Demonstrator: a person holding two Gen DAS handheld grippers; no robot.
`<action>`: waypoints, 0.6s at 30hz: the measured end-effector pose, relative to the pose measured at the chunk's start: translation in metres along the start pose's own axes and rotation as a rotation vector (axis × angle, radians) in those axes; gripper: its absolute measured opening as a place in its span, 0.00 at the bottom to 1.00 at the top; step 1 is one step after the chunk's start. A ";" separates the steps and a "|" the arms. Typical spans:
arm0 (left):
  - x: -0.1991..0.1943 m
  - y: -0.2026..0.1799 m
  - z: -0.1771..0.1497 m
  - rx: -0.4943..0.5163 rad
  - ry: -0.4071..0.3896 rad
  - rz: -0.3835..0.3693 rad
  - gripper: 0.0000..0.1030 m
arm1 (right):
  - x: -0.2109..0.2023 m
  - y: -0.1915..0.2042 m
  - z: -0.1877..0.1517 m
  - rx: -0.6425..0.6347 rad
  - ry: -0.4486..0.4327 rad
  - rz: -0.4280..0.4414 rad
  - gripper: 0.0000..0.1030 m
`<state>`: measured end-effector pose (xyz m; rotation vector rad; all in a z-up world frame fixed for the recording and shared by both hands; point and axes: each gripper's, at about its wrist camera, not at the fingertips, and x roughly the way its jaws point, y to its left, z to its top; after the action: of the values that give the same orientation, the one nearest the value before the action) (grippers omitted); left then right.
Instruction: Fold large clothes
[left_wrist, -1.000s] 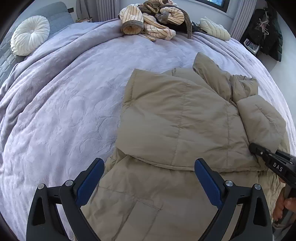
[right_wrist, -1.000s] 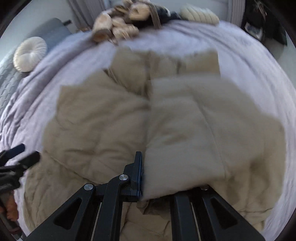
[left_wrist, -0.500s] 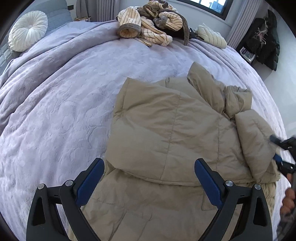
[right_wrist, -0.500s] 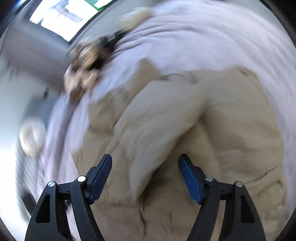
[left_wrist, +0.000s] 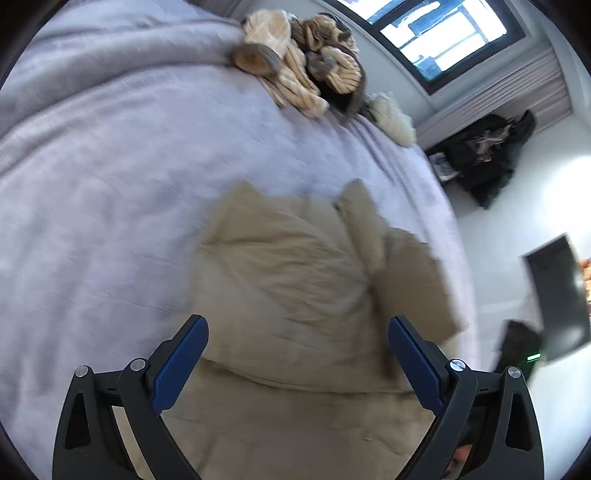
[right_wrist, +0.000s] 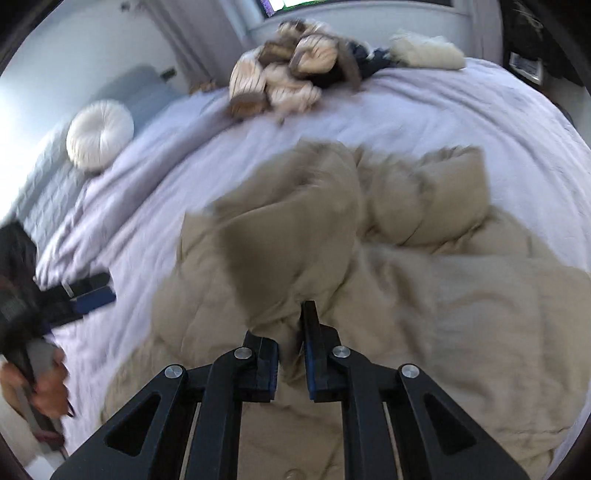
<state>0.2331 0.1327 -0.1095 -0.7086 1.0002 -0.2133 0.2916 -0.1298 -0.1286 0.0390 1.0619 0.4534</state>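
Each black hand-held gripper (left_wrist: 297, 363) has blue pads (left_wrist: 180, 363) and silver screws.

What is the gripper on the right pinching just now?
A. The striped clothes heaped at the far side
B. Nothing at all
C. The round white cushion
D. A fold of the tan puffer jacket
D: the right gripper has narrow jaws with a fold of the tan puffer jacket caught between them.

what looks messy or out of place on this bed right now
The tan puffer jacket is only half folded: one sleeve lies bunched and crooked near the collar, and the right tongs pinch a fold of its fabric. A heap of striped clothes sits unfolded at the far edge of the bed.
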 end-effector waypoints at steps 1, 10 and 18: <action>0.004 0.000 0.000 -0.011 0.020 -0.036 0.95 | 0.004 0.003 -0.003 -0.005 0.021 -0.002 0.33; 0.059 -0.024 -0.013 0.003 0.182 -0.123 0.95 | -0.037 -0.033 -0.044 0.109 0.066 0.043 0.75; 0.106 -0.054 -0.017 0.073 0.239 -0.079 0.56 | -0.077 -0.171 -0.119 0.657 0.047 0.120 0.75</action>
<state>0.2840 0.0337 -0.1548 -0.6668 1.1862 -0.4090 0.2173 -0.3362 -0.1656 0.6797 1.2213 0.1963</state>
